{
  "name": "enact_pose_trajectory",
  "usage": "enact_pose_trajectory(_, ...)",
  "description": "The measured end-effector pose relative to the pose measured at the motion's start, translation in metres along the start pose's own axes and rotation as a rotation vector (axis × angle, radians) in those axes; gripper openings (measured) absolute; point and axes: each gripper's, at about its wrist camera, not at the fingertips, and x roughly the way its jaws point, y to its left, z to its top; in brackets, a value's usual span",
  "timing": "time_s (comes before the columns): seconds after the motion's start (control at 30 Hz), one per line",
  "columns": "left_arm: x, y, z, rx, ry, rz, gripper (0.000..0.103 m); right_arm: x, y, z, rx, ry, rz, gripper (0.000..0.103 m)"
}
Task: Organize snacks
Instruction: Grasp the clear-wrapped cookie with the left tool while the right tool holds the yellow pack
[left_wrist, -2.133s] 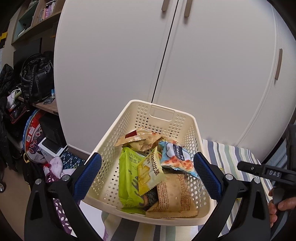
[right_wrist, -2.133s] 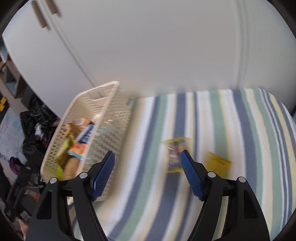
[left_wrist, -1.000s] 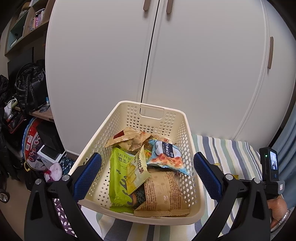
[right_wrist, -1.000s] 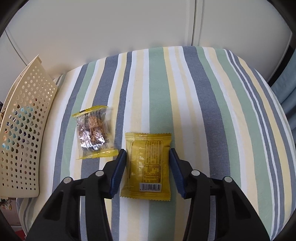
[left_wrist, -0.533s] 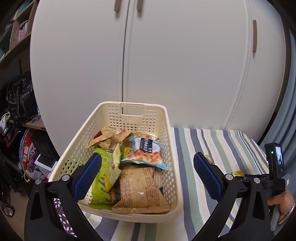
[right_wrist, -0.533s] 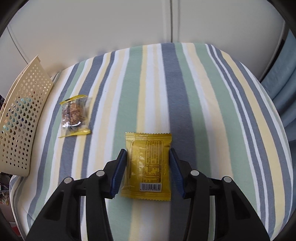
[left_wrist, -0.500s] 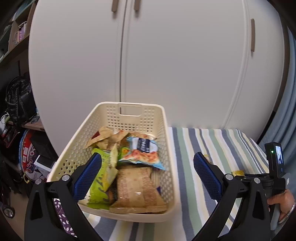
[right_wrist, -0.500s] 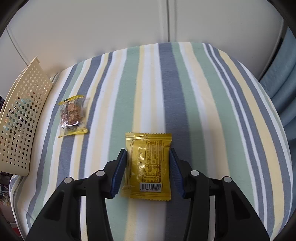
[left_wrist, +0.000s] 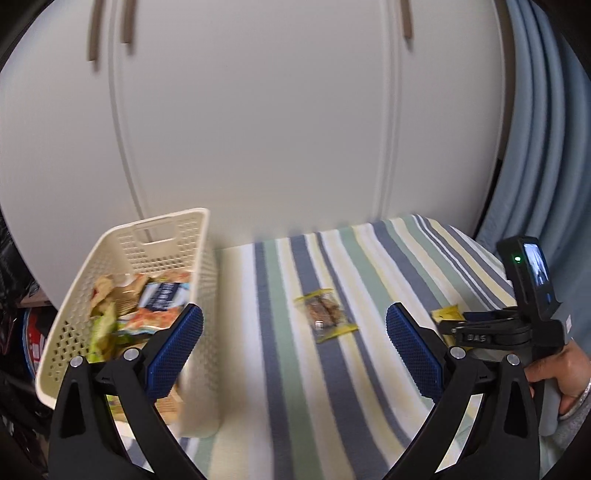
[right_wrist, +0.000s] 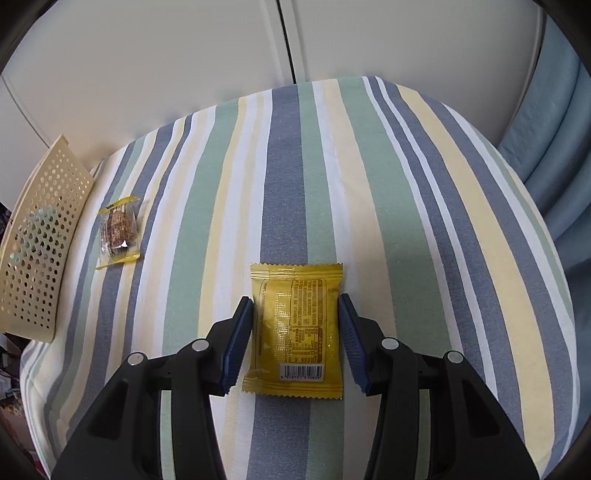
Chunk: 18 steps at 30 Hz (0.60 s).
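A yellow snack packet (right_wrist: 295, 325) sits back side up between my right gripper's (right_wrist: 295, 301) blue pads, which are shut on its two long edges just above the striped cloth. A clear packet of brown biscuits with yellow ends (right_wrist: 118, 229) lies flat to the left, near the cream perforated basket (right_wrist: 40, 236). In the left wrist view the basket (left_wrist: 110, 236) holds several snack bags, and the clear packet (left_wrist: 327, 314) lies beyond my left gripper (left_wrist: 295, 343), which hangs open and empty over the cloth. The yellow packet (left_wrist: 447, 315) shows at the right.
White cupboard doors (left_wrist: 258, 129) stand behind the striped table (right_wrist: 369, 166). A blue curtain (right_wrist: 554, 129) hangs at the right. A person's hand (left_wrist: 557, 373) holds the right gripper's handle. Dark clutter sits beyond the basket at the far left.
The left wrist view has swung right, from over the basket to the striped cloth. My right gripper shut on the yellow packet and carried it right, away from the clear packet.
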Motion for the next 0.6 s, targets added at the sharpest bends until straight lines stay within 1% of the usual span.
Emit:
enact_pose_trajectory(0.17,0.033,-0.028,0.002,0.02,0.08,-0.059,0.1,-0.002,-0.005,-0.003,0.023,-0.006,0.021,0.048)
enact_pose_trajectory(0.27,0.06,-0.032,0.002,0.009,0.144,-0.077,0.1,-0.002,-0.003,-0.003,0.014,-0.005,0.017,0.05)
enact_pose_trajectory(0.3,0.069,-0.034,0.001,0.003,0.163,-0.076,0.1,-0.002,-0.002,-0.004,0.011,-0.004,0.017,0.052)
enact_pose_trajectory(0.4,0.095,-0.03,0.002,-0.041,0.214,-0.066,0.1,-0.003,-0.003,-0.004,0.016,-0.006,0.026,0.053)
enact_pose_trajectory(0.53,0.121,-0.025,0.001,-0.103,0.276,-0.075,0.1,-0.003,-0.009,-0.004,0.048,-0.014,0.06,0.053)
enact_pose_trajectory(0.57,0.127,-0.025,0.0,-0.108,0.288,-0.073,0.1,-0.004,-0.011,-0.004,0.054,-0.015,0.067,0.053)
enact_pose_trajectory(0.6,0.133,-0.025,0.001,-0.11,0.299,-0.068,0.093,-0.004,-0.012,-0.004,0.06,-0.016,0.074,0.053)
